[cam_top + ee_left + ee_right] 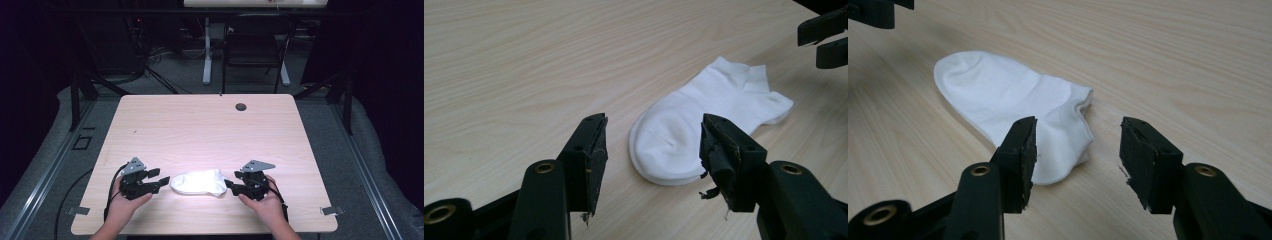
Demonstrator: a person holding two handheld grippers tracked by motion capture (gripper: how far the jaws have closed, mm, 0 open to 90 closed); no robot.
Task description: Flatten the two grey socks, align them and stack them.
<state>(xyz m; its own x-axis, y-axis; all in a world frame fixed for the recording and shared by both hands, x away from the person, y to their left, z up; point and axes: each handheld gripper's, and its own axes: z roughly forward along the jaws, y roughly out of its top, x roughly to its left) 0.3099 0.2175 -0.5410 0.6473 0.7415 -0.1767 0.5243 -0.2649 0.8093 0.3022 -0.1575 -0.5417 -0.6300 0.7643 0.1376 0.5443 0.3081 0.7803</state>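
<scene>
White sock (198, 182): lies flat on the pale wood-grain counter (200, 125), near the front edge, between the two tongs. Toe end points toward the left tongs (159, 178); cuff end points toward the right tongs (229, 184). The sock appears folded or doubled, with two layers showing at the rounded toe edge in the left gripper view.

Left tongs: jaws stand wide apart, nothing between the pads. In the left gripper view the toe of the sock (704, 122) lies just ahead of the jaw tips, not touched. Left hand (127, 205) holds the tool from below.

Right tongs (1078, 125): jaws at full spread, nothing clamped. In the right gripper view the cuff of the sock (1013, 100) lies just ahead of and partly behind one jaw; contact cannot be determined. Right hand (265, 202) holds the tool from below.

Surroundings: a dark round grommet hole (241, 106) sits near the far edge of the counter, well apart from the sock. Nothing lies between either tongs and the sock. Beyond the counter stand a black chair (255, 47) and a white desk leg (207, 50) on grey floor. Black cables (112, 190) trail from the left tongs over the front edge
</scene>
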